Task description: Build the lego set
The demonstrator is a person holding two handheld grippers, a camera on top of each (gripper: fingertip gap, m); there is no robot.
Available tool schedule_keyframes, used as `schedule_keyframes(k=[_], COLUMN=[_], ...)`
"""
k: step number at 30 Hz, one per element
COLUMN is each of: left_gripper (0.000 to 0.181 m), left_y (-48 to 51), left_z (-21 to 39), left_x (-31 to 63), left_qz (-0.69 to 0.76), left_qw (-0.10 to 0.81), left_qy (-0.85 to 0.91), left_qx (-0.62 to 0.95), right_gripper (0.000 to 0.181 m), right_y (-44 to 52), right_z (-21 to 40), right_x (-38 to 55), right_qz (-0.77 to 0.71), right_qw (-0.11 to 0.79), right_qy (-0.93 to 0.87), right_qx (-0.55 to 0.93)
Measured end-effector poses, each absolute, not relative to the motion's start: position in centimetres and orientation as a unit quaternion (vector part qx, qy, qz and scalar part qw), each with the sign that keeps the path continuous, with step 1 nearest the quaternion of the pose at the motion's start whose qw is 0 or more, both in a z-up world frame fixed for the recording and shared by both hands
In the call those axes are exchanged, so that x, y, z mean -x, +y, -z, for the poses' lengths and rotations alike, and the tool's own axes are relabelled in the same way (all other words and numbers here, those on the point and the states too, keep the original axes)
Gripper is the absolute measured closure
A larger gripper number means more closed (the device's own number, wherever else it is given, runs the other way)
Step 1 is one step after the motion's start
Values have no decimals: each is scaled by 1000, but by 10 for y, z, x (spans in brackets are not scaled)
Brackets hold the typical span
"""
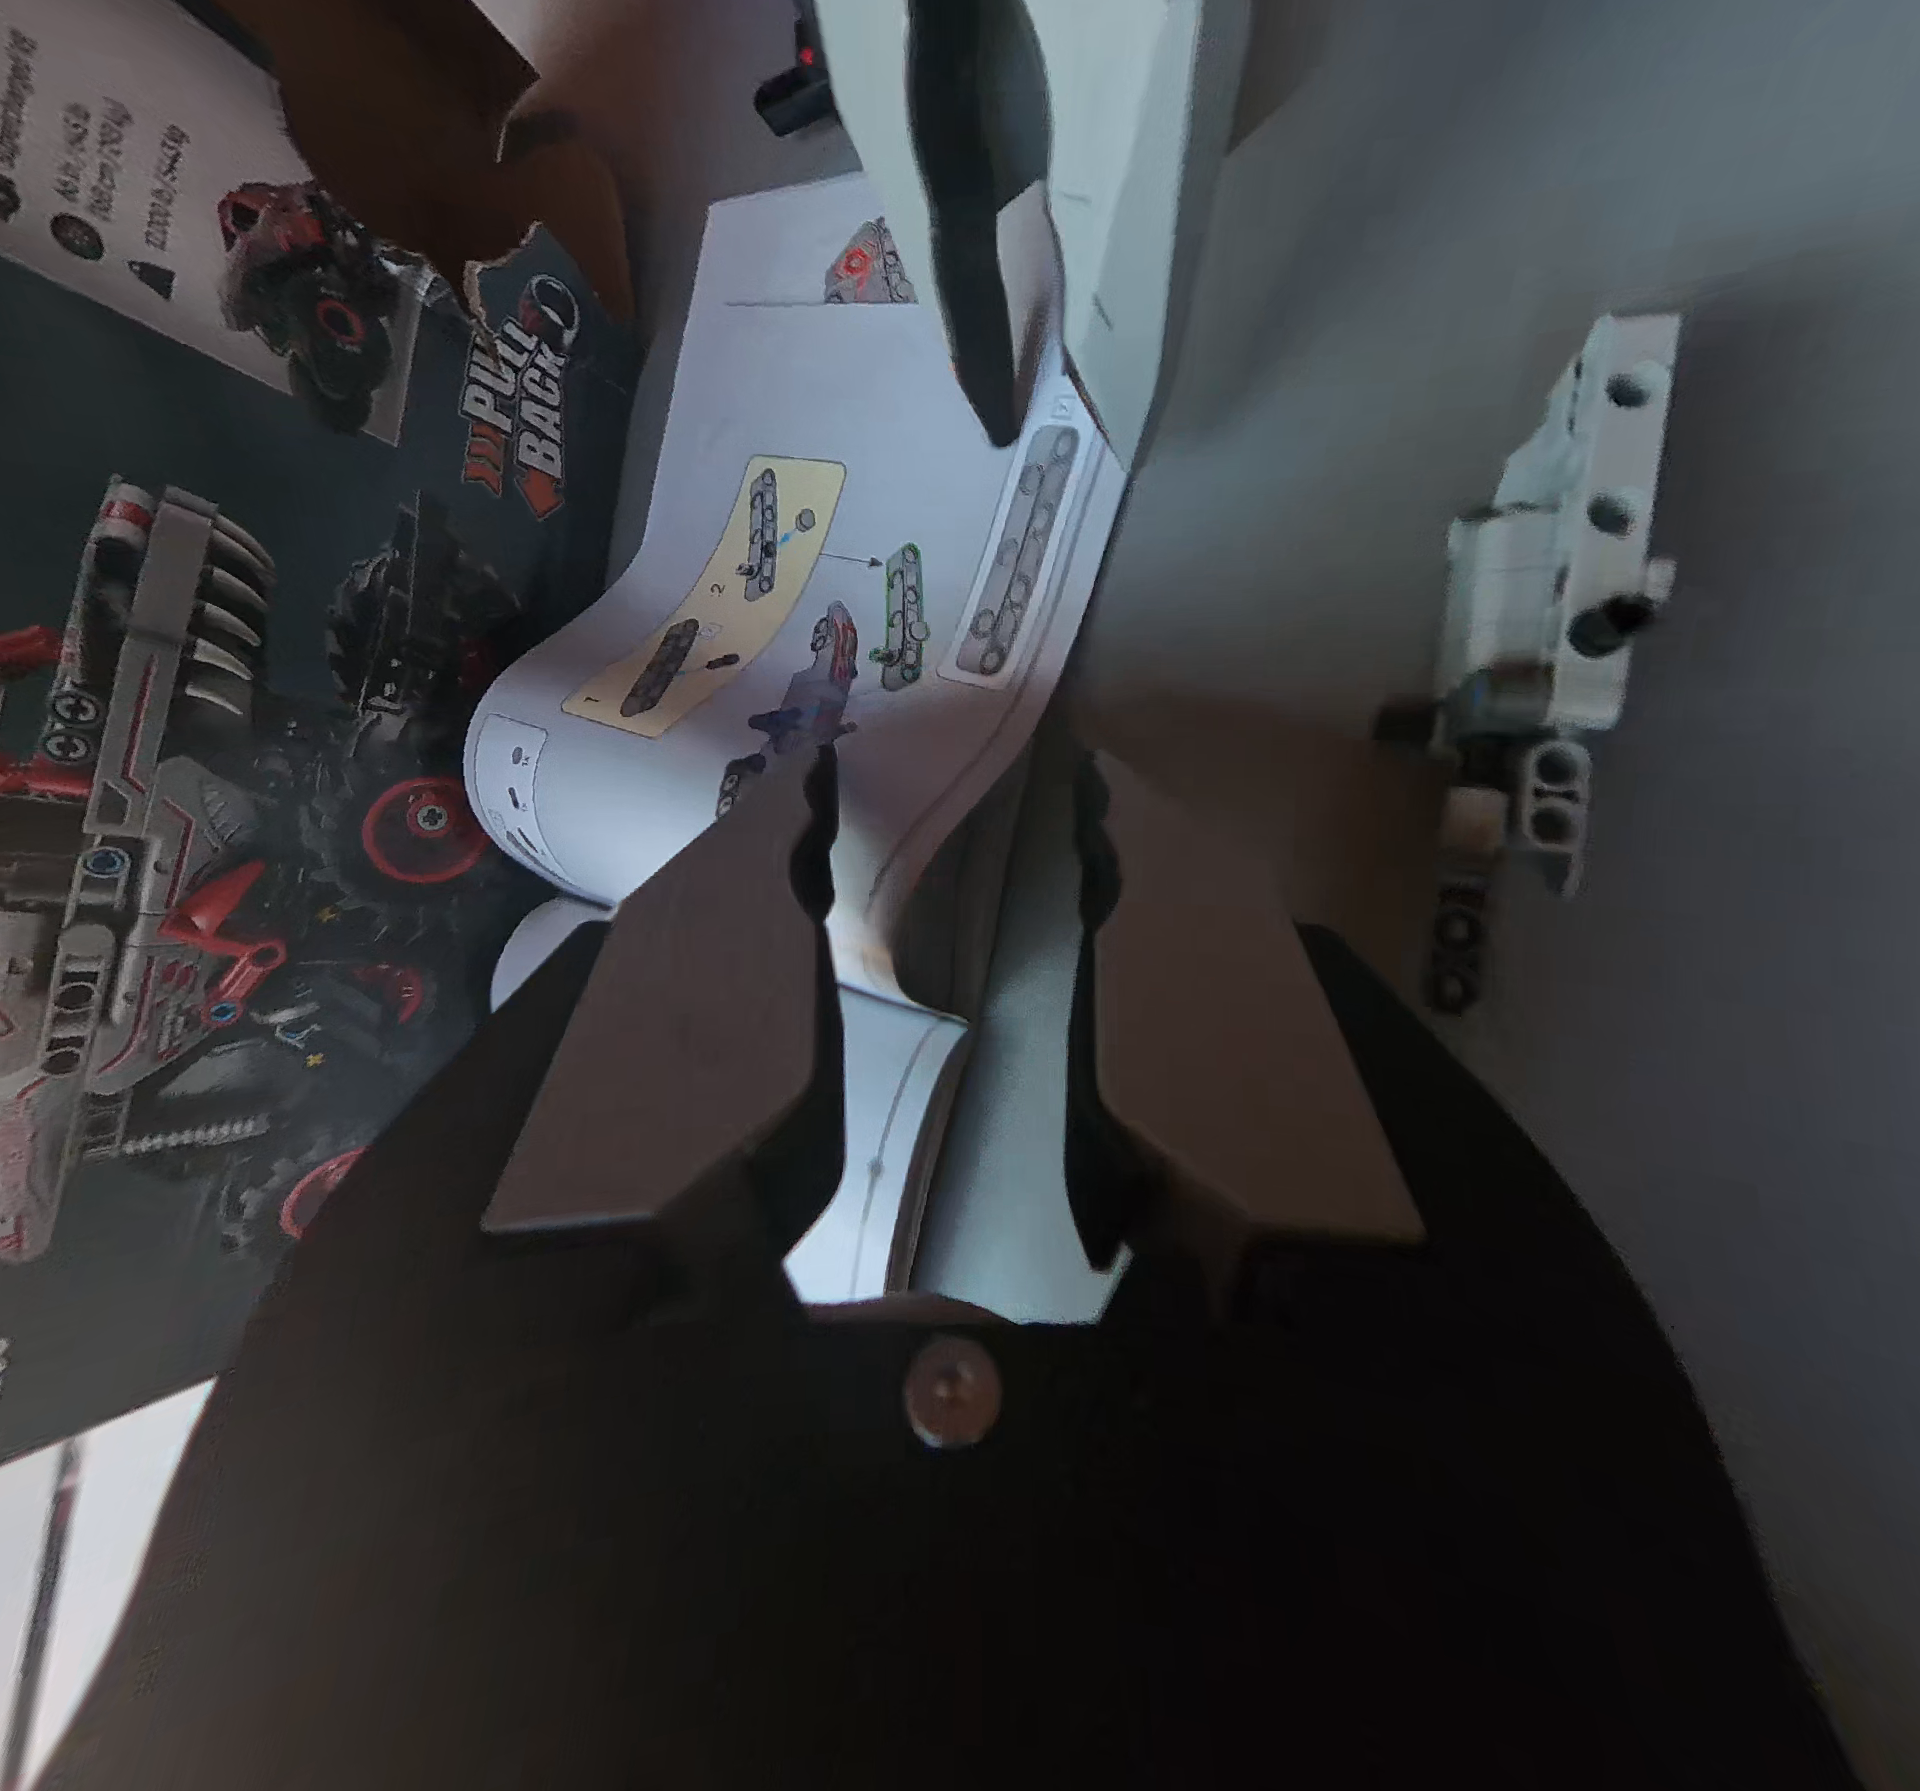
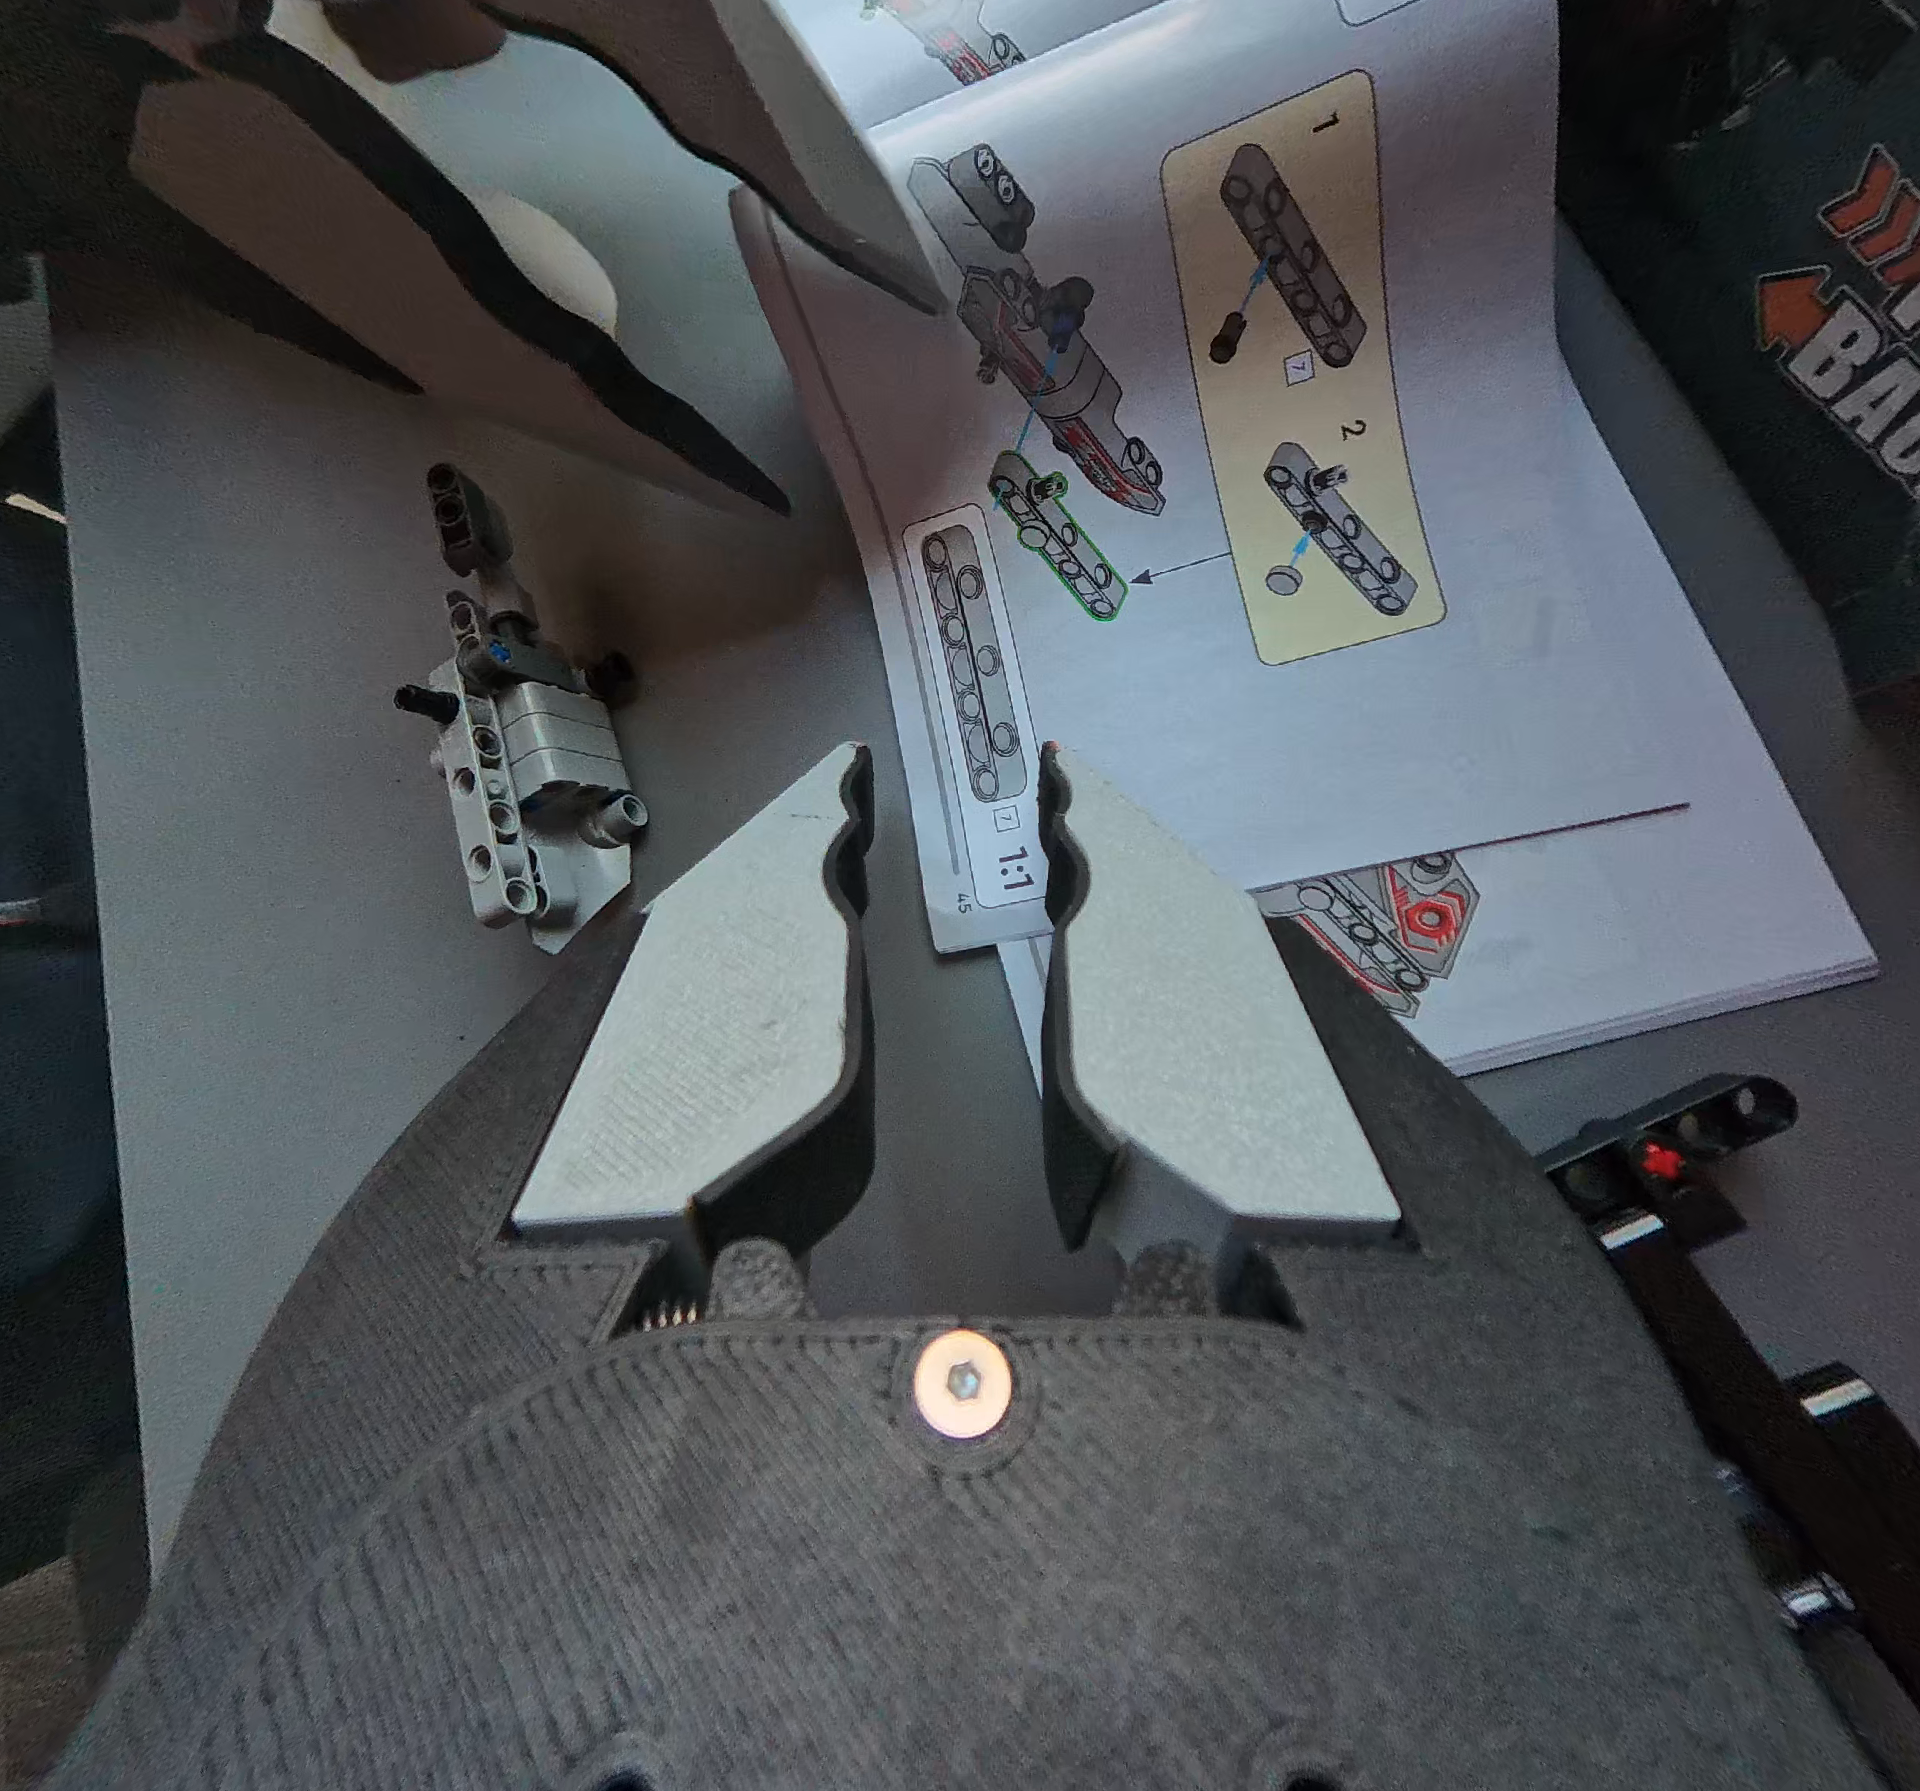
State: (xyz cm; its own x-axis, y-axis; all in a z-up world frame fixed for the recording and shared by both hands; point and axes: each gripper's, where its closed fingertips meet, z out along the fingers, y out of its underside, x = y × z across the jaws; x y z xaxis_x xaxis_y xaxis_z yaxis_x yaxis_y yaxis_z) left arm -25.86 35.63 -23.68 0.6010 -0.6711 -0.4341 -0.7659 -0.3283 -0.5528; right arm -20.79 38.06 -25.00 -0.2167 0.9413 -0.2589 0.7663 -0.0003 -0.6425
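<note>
The open instruction booklet [image 2: 1351, 515] lies on the grey table, with one page curled upward [image 1: 790, 453]. My right gripper [image 2: 956, 775] is open, and its tips straddle the near corner of that page. My left gripper [image 1: 956, 806] is open, with the curled page running between its jaws. It also shows at the upper left of the right wrist view [image 2: 862, 406]. One finger of the right gripper [image 1: 977, 287] reaches down to the page edge in the left wrist view. A small white and grey partly built assembly [image 2: 520, 765] lies on the table beside the booklet, and it also shows at the right of the left wrist view [image 1: 1538, 619].
The dark printed set box [image 1: 208, 702] lies next to the booklet, and its edge also shows at the right of the right wrist view [image 2: 1829, 307]. A dark beam with a red pin [image 2: 1662, 1149] sits at the right near the table edge, above dark straps. My hands' fingertips stand some 7 centimeters from each other.
</note>
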Motion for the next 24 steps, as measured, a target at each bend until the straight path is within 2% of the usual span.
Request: schedule_keyframes(k=[4, 9, 12, 19, 24], left_gripper=[145, 156, 181, 181, 181], left_y=[346, 362, 363, 363, 360], left_z=[232, 237, 242, 220, 214], left_x=[252, 266, 263, 269, 275], left_qz=[-74, -169, -178, -64, -1], left_qw=[376, 359, 360, 417, 437], left_qy=[472, 486, 493, 399, 357], left_qx=[794, 778, 771, 814, 825], right_gripper=[153, 154, 149, 145, 142], right_y=[381, 381, 382, 400, 413], right_z=[250, 250, 249, 215, 200], right_x=[208, 207, 206, 200, 190], right_qz=[-356, -359, -351, -388, -424], right_qw=[122, 120, 119, 164, 161], right_qy=[-694, -693, -695, -653, -610], right_qx=[613, 614, 616, 629, 650])
